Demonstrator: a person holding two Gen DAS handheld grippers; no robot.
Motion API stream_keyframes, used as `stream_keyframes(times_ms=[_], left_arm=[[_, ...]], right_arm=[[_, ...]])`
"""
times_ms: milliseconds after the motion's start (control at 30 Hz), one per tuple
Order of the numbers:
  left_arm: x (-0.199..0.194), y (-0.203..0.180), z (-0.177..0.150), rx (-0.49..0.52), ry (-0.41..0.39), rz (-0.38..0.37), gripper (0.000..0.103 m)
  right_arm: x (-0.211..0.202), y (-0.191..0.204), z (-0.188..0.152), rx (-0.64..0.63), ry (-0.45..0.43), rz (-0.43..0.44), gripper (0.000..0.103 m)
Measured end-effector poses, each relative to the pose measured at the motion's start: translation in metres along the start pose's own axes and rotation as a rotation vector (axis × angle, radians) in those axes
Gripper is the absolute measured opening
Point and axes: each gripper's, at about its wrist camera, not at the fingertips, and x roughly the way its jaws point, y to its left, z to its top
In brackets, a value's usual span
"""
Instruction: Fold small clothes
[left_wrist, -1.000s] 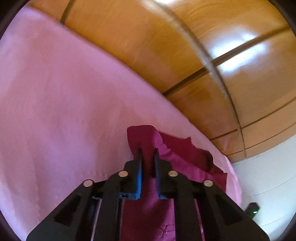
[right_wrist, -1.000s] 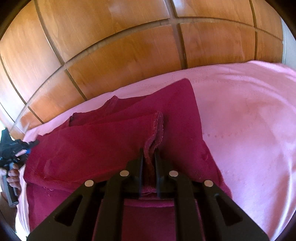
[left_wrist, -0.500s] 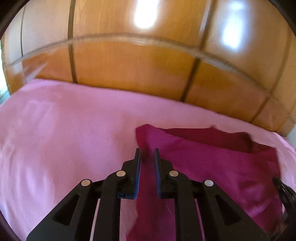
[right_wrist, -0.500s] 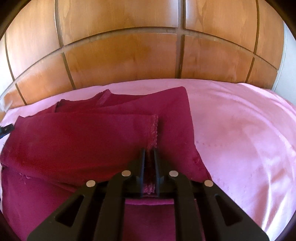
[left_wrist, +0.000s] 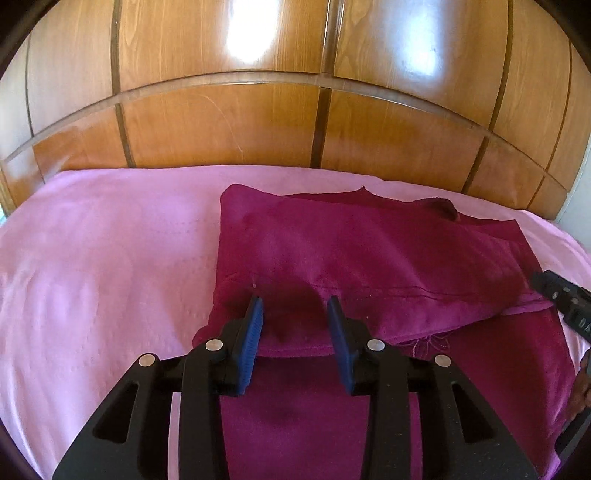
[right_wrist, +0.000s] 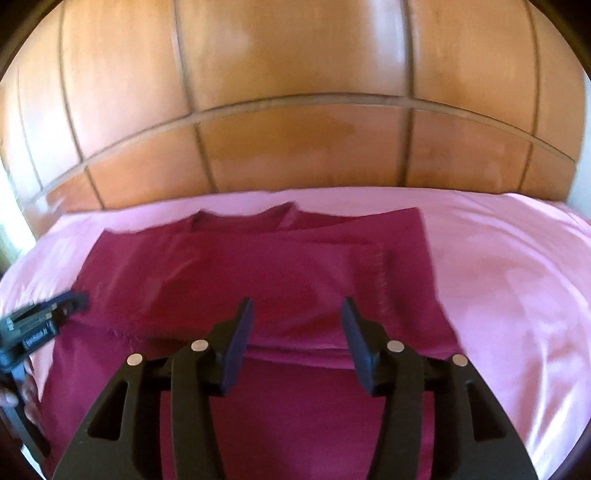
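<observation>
A dark magenta soft-fabric garment (left_wrist: 369, 258) lies on a pink bed sheet (left_wrist: 110, 251), folded over on itself so that an upper layer covers the far half and a single layer runs toward the cameras. Its near fold edge crosses just ahead of both tools, and a stitched hem with a few loose threads shows at the right end of that fold in the left wrist view. The far edge of the garment sits close to the glossy panelled wooden headboard (left_wrist: 221, 125) behind the bed.

The left tool (left_wrist: 295, 314) hangs over the left part of the garment, its blue-padded fingers (left_wrist: 255, 325) spread apart with nothing between them. The right tool (right_wrist: 297, 317) hangs over the right part of the garment (right_wrist: 295, 266), its fingers likewise spread wide and gripping nothing.

In the right wrist view the left tool (right_wrist: 55, 314) shows at the left edge, carrying small white lettering too blurred to read. In the left wrist view the right tool (left_wrist: 557, 295) enters at the right edge; white characters on its body are cut off and cannot be made out.
</observation>
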Motion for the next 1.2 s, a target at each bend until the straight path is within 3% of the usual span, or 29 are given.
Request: stream_keyframes(times_ms=[200, 900, 967, 1033, 1200], left_arm=[[0.003, -0.003, -0.005, 0.019, 0.009, 0.01, 0.035], [0.017, -0.001, -0.007, 0.002, 0.046, 0.036, 0.035], [0.007, -0.004, -0.008, 0.007, 0.028, 0.062, 0.038], [-0.003, -0.003, -0.01, 0.0, 0.01, 0.059, 0.05], [-0.031, 0.0, -0.018, -0.008, -0.032, 0.076, 0.051]], right_arm=[[0.022, -0.007, -0.012, 0.023, 0.055, -0.015, 0.049], [0.026, -0.011, -0.019, 0.027, 0.037, -0.028, 0.051], [0.026, -0.012, -0.019, 0.028, 0.035, -0.026, 0.052], [0.026, -0.012, -0.02, 0.032, 0.034, -0.021, 0.052], [0.025, -0.012, -0.019, 0.034, 0.037, -0.02, 0.053]])
